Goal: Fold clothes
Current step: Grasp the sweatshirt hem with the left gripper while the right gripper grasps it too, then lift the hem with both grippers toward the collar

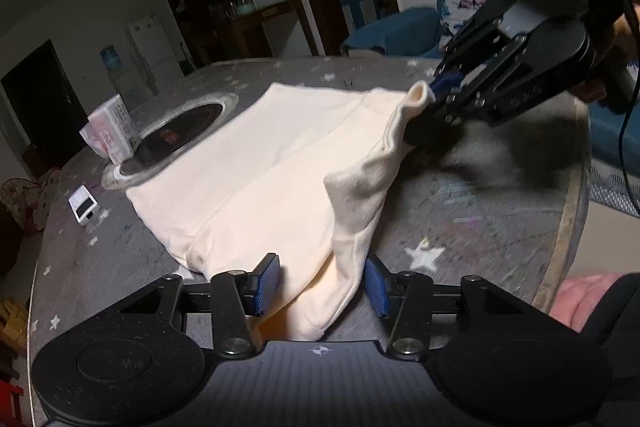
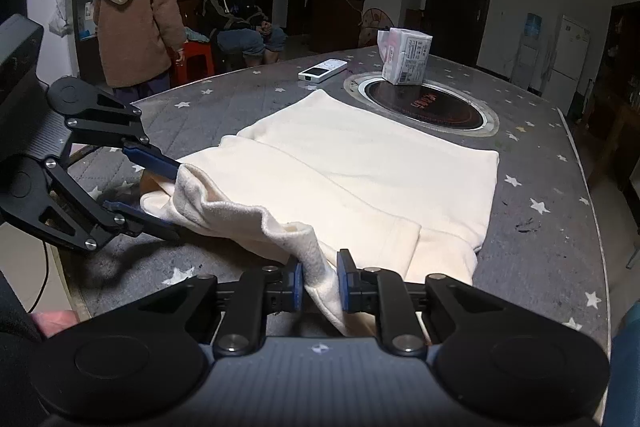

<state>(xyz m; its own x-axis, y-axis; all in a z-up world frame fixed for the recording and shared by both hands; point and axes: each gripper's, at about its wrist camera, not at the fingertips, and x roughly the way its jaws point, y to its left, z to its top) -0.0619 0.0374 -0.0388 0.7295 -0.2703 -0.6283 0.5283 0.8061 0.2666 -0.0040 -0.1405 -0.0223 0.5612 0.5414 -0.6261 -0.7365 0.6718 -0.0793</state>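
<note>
A cream garment (image 1: 276, 163) lies partly folded on the round grey star-patterned table (image 1: 472, 227); it also shows in the right wrist view (image 2: 372, 171). My left gripper (image 1: 322, 285) has its blue pads wide apart around a near fold of the cloth, not pinching it; it also shows in the right wrist view (image 2: 164, 195). My right gripper (image 2: 320, 283) is shut on a raised edge of the garment, lifting it off the table; in the left wrist view it (image 1: 434, 95) holds that edge at upper right.
An inset black cooktop (image 2: 424, 105) sits mid-table with a tissue pack (image 2: 404, 57) on it and a white remote (image 2: 322, 70) beside it. Two people (image 2: 136, 15) are beyond the table's far edge. A blue sofa (image 1: 400, 27) stands behind.
</note>
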